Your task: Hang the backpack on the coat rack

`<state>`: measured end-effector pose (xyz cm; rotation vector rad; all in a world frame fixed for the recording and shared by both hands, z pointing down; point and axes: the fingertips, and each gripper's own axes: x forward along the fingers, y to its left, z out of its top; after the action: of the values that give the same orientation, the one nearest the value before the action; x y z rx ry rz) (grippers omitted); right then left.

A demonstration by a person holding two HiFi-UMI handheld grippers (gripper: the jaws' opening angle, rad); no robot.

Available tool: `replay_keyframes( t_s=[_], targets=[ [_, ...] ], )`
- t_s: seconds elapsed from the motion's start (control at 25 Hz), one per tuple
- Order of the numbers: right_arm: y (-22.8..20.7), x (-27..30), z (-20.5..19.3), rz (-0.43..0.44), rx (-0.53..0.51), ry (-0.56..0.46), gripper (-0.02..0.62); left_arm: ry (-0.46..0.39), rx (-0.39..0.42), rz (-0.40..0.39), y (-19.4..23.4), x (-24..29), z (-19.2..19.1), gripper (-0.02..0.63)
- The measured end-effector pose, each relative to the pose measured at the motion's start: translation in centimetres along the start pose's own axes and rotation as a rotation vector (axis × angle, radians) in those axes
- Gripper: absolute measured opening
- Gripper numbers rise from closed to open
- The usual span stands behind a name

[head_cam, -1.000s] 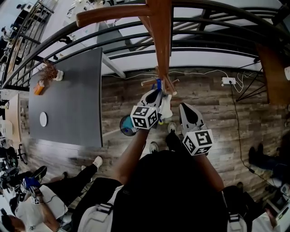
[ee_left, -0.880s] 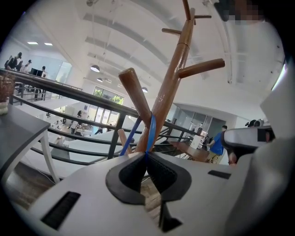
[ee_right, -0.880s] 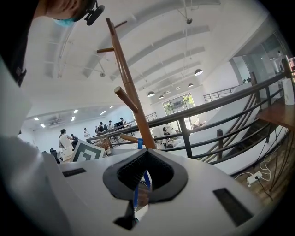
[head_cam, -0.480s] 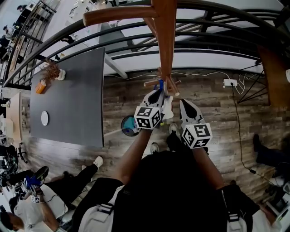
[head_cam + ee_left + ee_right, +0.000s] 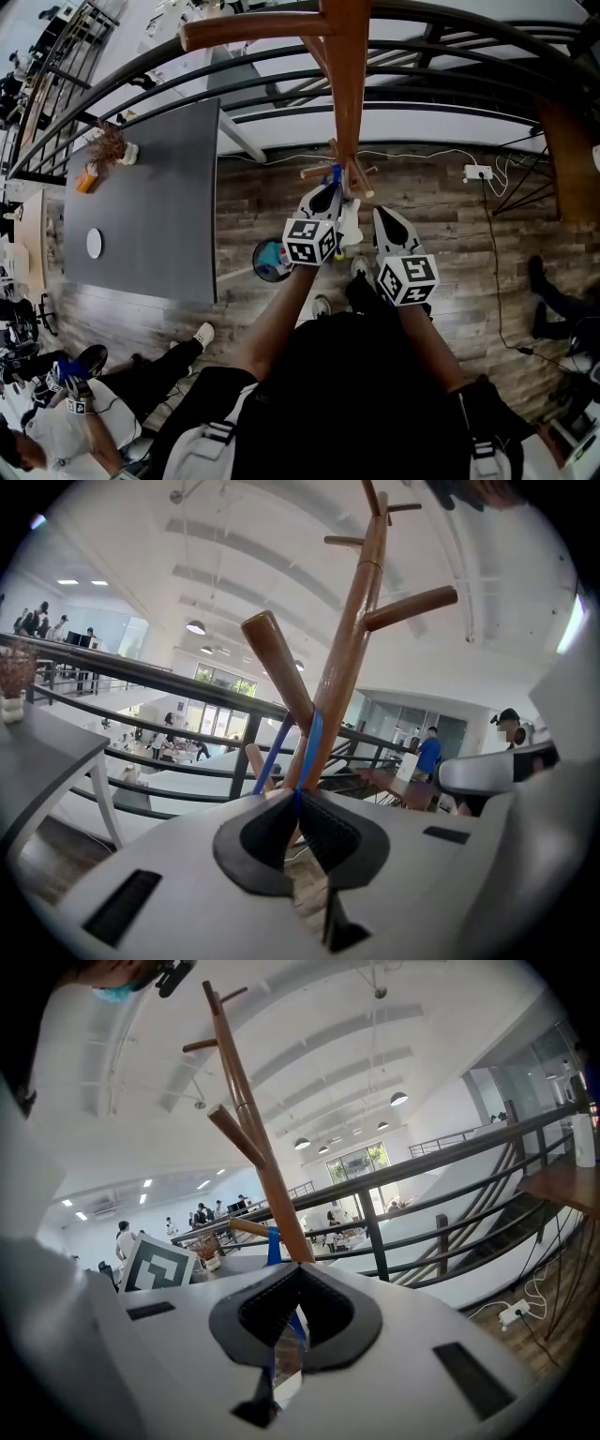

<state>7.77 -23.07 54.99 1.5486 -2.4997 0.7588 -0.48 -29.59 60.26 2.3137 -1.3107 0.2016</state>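
Observation:
The wooden coat rack (image 5: 345,75) rises straight in front of me, its pegs branching off the pole (image 5: 352,639). My left gripper (image 5: 328,186) is against the pole, shut (image 5: 298,792) on the backpack's blue strap (image 5: 311,738), which runs up beside a slanted peg (image 5: 277,663). A white part of the backpack (image 5: 348,223) hangs between the two grippers. My right gripper (image 5: 380,214) is just right of the rack, its tips together (image 5: 298,1269). The blue strap (image 5: 273,1241) shows behind its jaws next to the pole (image 5: 258,1138), and nothing shows pinched between them.
A dark railing (image 5: 422,56) runs behind the rack. A grey table (image 5: 150,206) stands to the left, with a round blue object (image 5: 272,260) on the floor near it. A power strip with cable (image 5: 478,172) lies to the right. People sit at lower left (image 5: 66,422).
Both grippers keep their place at the rack, with the left still holding the strap. The view has shifted slightly, and a person at the right edge has moved.

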Motion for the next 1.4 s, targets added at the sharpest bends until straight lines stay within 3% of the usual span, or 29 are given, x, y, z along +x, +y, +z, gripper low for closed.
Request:
replay_keyframes(
  t_s=[0.96, 1.4],
  targets=[
    [0.6, -0.6, -1.7, 0.011, -0.003, 0.028, 0.012, 0.033, 0.026, -0.008, 0.1, 0.0, -0.2, 0.048],
    [0.9, -0.6, -2.1, 0.012, -0.002, 0.033, 0.012, 0.026, 0.037, 0.024, 0.6, -0.3, -0.1, 0.051]
  ],
)
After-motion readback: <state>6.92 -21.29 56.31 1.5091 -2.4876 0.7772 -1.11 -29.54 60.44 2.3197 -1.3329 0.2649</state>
